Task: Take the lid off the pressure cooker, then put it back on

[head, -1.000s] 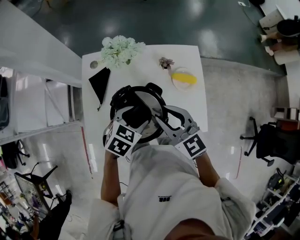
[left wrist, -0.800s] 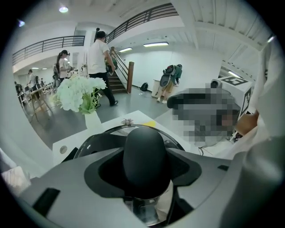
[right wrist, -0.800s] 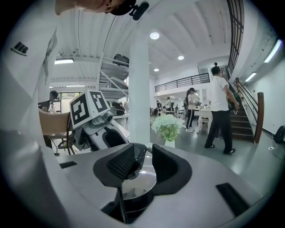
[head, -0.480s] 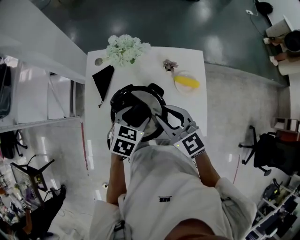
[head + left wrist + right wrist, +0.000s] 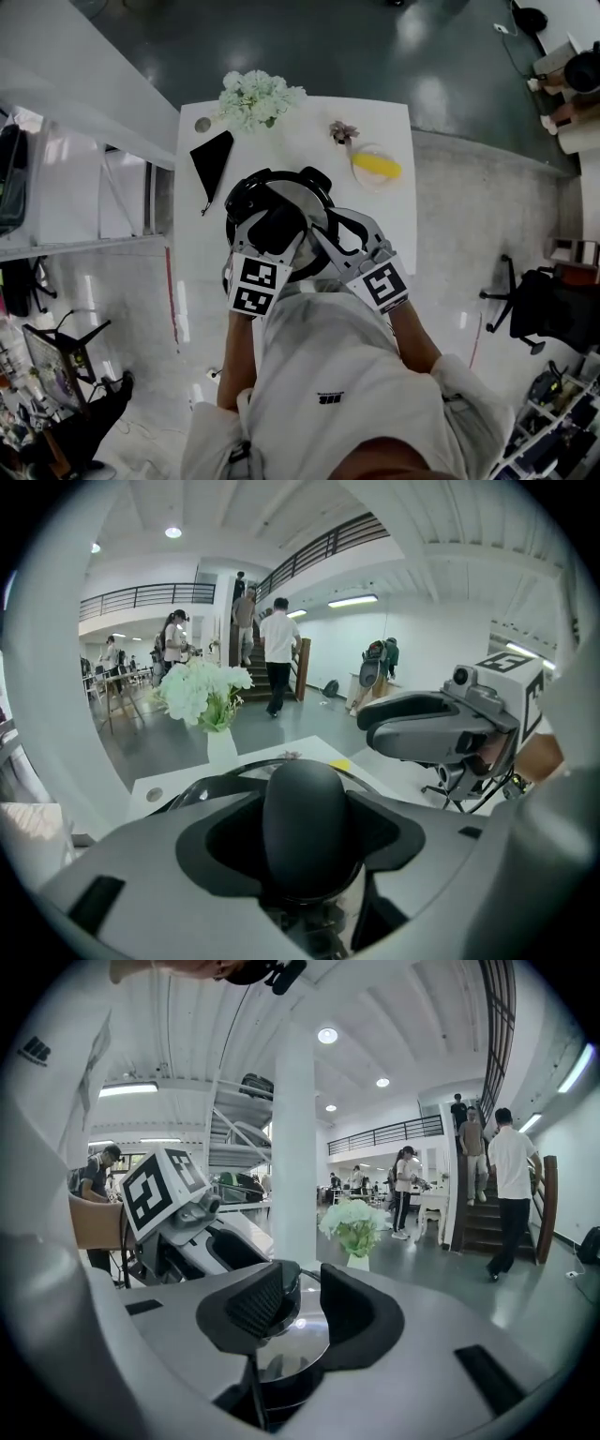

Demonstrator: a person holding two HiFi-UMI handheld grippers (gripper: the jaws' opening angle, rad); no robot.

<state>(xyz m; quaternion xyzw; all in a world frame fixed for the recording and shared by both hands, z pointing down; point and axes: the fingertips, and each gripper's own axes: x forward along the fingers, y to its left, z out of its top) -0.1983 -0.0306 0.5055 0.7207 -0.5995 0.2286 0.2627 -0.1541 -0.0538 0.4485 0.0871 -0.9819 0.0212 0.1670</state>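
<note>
lid seated on the pressure cooker, left claw on the knob, right claw spread

cooker sits at the near edge of the white tabletop, a bit left of centre. lid is shiny steel with a black rim, black side handles and a rounded black knob in the middle. lid looks flat and closed on the pot. left claw has the knob between its pads. the jaws have just been opening a touch, but both pads look in contact with the knob sides. right claw hangs over the near-right part of the lid, jaws apart, only bare steel showing in the gap. white flowers at the far edge, black pouch near the left edge, plate with something yellow by the right edge.
</note>
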